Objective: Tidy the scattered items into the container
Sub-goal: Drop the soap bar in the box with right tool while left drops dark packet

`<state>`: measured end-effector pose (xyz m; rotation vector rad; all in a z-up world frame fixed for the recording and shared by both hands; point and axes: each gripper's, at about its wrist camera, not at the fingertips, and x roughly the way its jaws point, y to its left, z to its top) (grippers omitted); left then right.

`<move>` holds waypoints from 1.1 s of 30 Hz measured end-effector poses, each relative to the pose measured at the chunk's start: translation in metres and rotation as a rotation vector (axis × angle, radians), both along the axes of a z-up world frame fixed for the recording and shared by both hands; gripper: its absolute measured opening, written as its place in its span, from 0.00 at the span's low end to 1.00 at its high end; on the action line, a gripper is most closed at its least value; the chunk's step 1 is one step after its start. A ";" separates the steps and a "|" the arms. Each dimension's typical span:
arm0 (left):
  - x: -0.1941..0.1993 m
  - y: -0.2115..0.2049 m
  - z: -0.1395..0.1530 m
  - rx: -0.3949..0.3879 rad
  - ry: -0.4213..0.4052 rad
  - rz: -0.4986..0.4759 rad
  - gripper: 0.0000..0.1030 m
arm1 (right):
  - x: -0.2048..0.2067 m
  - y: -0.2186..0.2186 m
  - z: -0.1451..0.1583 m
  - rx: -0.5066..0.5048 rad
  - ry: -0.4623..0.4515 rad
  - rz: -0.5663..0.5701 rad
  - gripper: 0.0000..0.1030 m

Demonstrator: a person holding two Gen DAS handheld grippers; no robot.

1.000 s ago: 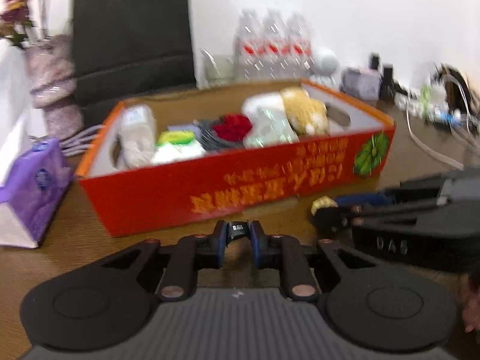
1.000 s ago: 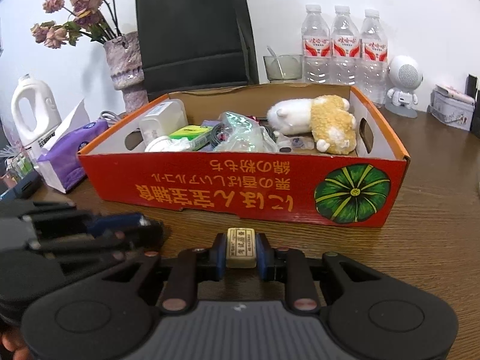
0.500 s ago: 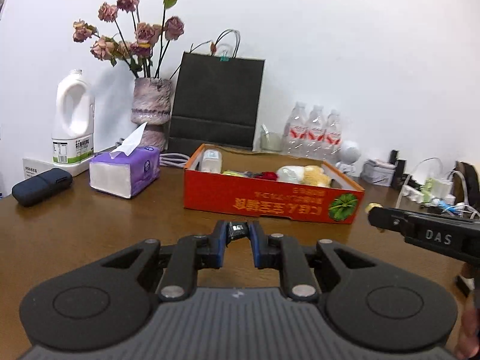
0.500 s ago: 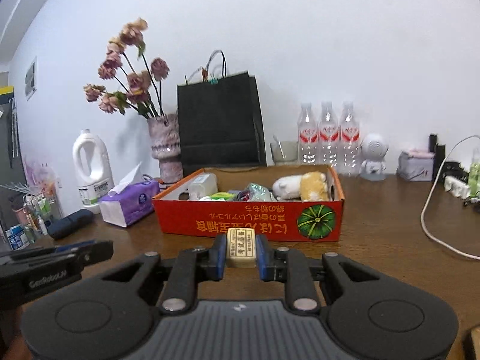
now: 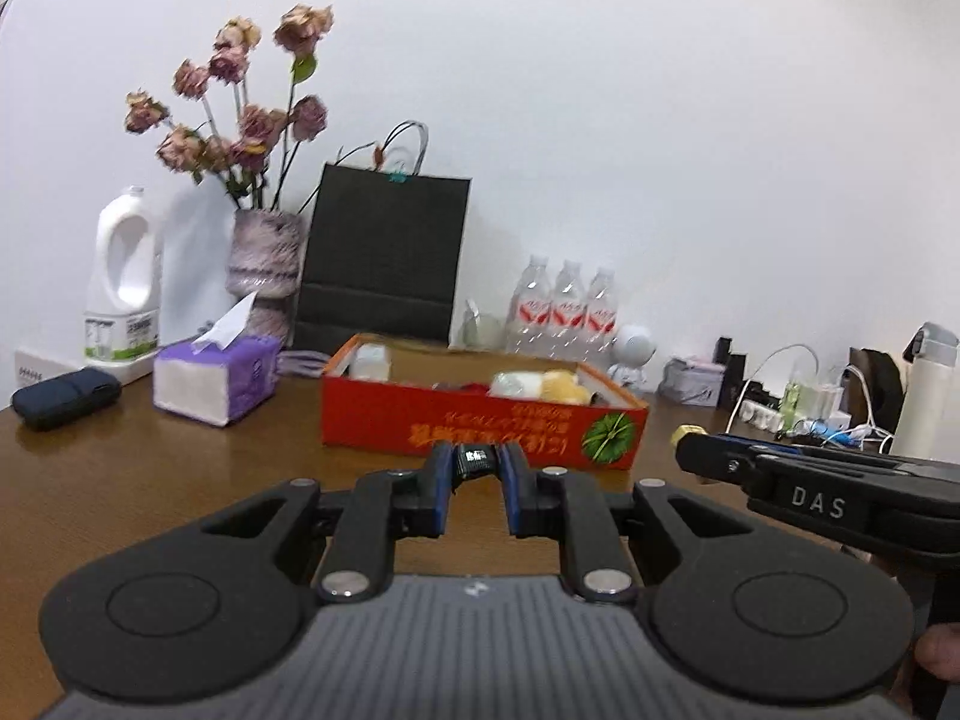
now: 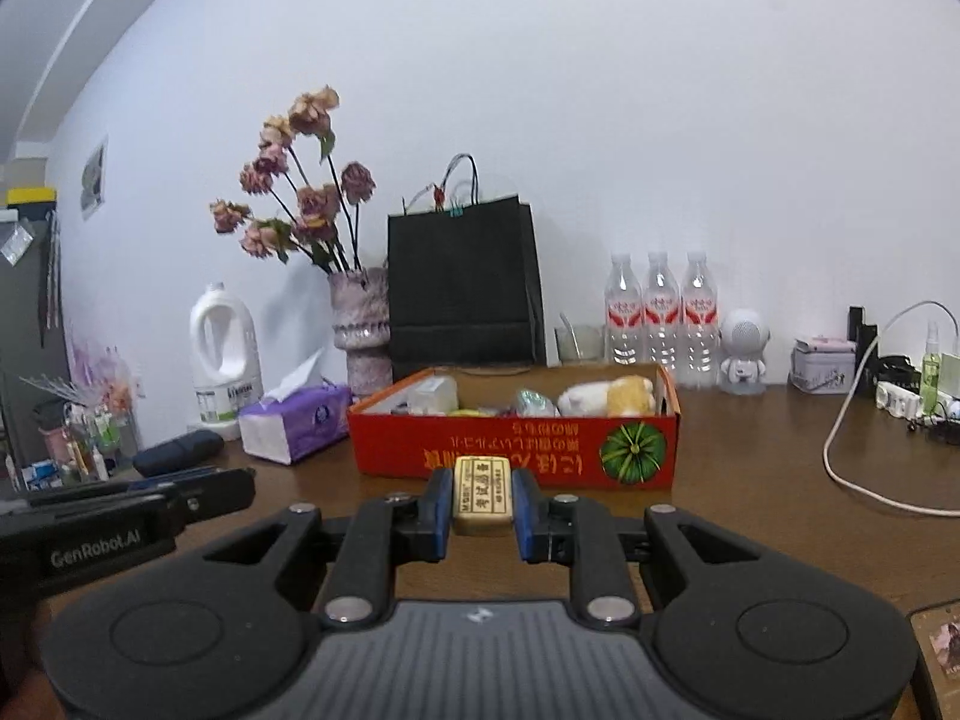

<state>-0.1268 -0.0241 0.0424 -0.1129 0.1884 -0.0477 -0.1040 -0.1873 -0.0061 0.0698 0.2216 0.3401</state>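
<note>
The red cardboard box [image 5: 480,429] [image 6: 516,453] stands mid-table, some way ahead of both grippers, with a plush toy [image 6: 606,399] and several small items inside. My left gripper [image 5: 476,461] is shut on a small black item with a white label [image 5: 474,456]. My right gripper [image 6: 482,489] is shut on a beige eraser with printed characters [image 6: 482,501]. In the left wrist view the right gripper [image 5: 696,450] reaches in from the right, the eraser's yellowish end [image 5: 690,432] at its tip. In the right wrist view the left gripper's body [image 6: 150,501] shows at the left.
A purple tissue box [image 5: 210,381], a dark pouch [image 5: 66,399] and a white jug [image 5: 123,276] stand left of the box. Behind it are a vase of dried flowers [image 6: 360,330], a black paper bag [image 6: 462,288] and water bottles [image 6: 660,312]. A white cable [image 6: 840,474] trails at right.
Both grippers have drawn back from the red box and risen a little, so the box now looks small and far. Each still grips its item.
</note>
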 end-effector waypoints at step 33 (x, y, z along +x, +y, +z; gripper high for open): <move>0.374 0.007 0.028 -0.090 0.636 -0.283 0.53 | 0.404 0.007 0.014 -0.067 0.706 -0.134 0.43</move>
